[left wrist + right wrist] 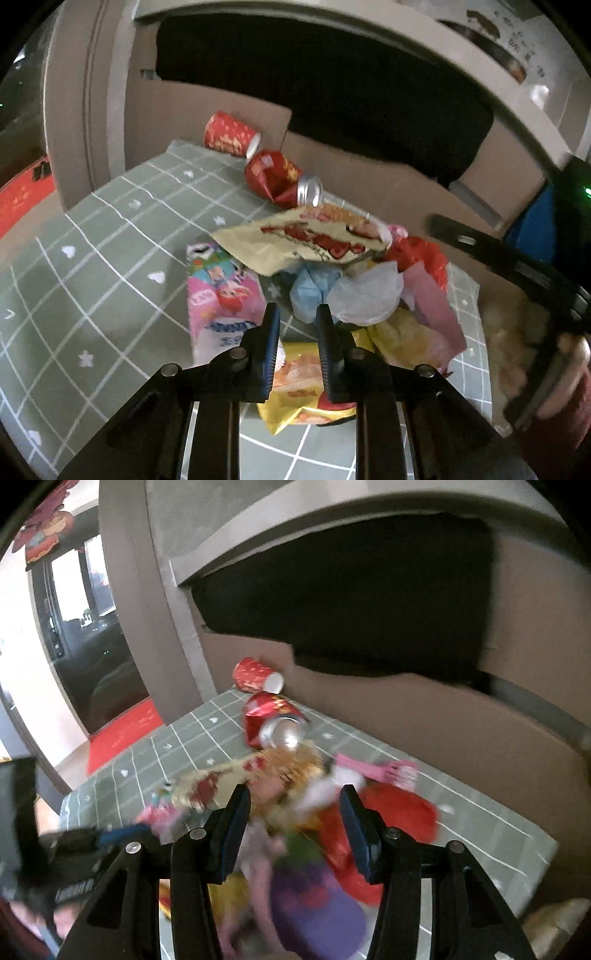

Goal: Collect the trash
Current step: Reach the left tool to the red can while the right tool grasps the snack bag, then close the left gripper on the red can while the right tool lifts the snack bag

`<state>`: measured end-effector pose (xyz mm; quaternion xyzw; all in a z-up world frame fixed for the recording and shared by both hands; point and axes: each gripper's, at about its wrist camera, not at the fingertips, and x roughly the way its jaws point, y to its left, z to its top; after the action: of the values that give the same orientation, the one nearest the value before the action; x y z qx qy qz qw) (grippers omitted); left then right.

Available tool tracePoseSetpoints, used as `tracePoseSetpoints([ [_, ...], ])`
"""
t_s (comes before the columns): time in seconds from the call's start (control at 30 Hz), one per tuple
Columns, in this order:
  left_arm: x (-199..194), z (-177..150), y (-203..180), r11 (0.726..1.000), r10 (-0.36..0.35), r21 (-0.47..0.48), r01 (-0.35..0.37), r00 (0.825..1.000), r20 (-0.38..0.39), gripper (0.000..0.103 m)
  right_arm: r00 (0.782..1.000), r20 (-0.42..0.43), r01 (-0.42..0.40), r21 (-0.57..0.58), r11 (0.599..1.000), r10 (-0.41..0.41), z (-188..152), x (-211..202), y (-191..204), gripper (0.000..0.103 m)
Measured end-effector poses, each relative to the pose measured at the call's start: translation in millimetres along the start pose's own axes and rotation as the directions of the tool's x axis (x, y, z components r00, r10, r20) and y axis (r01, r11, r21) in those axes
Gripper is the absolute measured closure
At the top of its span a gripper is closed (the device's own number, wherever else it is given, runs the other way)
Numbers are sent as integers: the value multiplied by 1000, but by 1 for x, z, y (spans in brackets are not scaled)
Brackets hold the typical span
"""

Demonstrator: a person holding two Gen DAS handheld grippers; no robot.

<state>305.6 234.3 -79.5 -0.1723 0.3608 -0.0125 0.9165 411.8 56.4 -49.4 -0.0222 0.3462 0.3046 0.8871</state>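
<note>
Two black two-finger grippers hang over a heap of crumpled snack wrappers [325,258] on a grey-green checked tablecloth [92,258]. The left gripper [296,325] has its jaws narrowed around a yellow-orange snack packet [299,373]; whether the pads press it is unclear. The right gripper [295,812] stands spread, holding nothing. Beyond the heap lie a crushed red drink can [280,177] and a red paper cup [229,133].

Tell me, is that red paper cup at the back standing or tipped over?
Tipped over. The red paper cup lies on its side on the green checked tablecloth, white mouth facing sideways.
</note>
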Motion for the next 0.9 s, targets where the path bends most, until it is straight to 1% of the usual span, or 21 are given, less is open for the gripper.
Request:
tracePoseSetpoints([
  [0.07,-8,1,4,1000,4,-7,-4,1000,20,81,999,-35,-3,16,1000,3,8,19,2,55],
  [0.17,-15,4,15,999,13,-38,-11,999,47,80,993,-114,47,57,997,-40,18,55,-3,55],
  [0.2,-17,4,21,998,16,-59,-12,998,60,78,988,-150,58,81,995,-45,18,68,-6,55],
  [0.27,-18,4,32,995,16,-100,-8,997,81,71,976,-216,45,124,991,-18,15,88,-10,55],
  [0.33,-17,4,41,991,14,-137,0,994,106,53,966,-260,35,140,990,3,8,98,-12,55],
  [0.37,-16,3,45,988,17,-152,0,994,110,49,960,-281,25,140,990,16,4,103,-11,55],
  [0.4,-15,3,50,985,22,-170,-2,993,114,44,958,-287,11,136,991,28,-1,103,-10,60],
  [0.43,-12,3,52,983,31,-183,-10,993,113,42,960,-278,12,121,993,23,-4,100,-8,68],
  [0.47,-9,3,54,982,42,-187,-21,994,105,42,963,-268,12,90,996,12,-7,95,-6,74],
  [0.5,-6,4,55,983,57,-179,-40,994,89,42,965,-262,6,70,998,13,-9,93,-5,85],
  [0.53,-3,4,56,984,69,-169,-56,995,72,42,968,-250,-7,58,998,21,-11,88,-6,92],
  [0.57,0,4,55,985,75,-160,-65,995,58,42,973,-228,-31,63,998,45,-13,77,-9,93],
  [0.67,2,6,53,986,70,-156,-60,996,58,42,983,-165,-68,93,993,83,-11,45,-22,96],
  [0.7,3,8,52,985,76,-163,-66,996,56,42,989,-129,-55,95,994,67,-9,30,-28,96],
  [0.77,4,18,48,982,64,-184,-50,995,75,43,998,-59,-21,95,995,27,-5,8,-39,96],
  [0.83,9,32,39,983,29,-184,-12,995,92,43,1000,5,8,104,995,-8,-3,-17,-52,97],
  [0.9,19,50,31,985,-17,-169,32,996,87,43,999,39,24,118,993,-29,-5,-35,-64,97],
])
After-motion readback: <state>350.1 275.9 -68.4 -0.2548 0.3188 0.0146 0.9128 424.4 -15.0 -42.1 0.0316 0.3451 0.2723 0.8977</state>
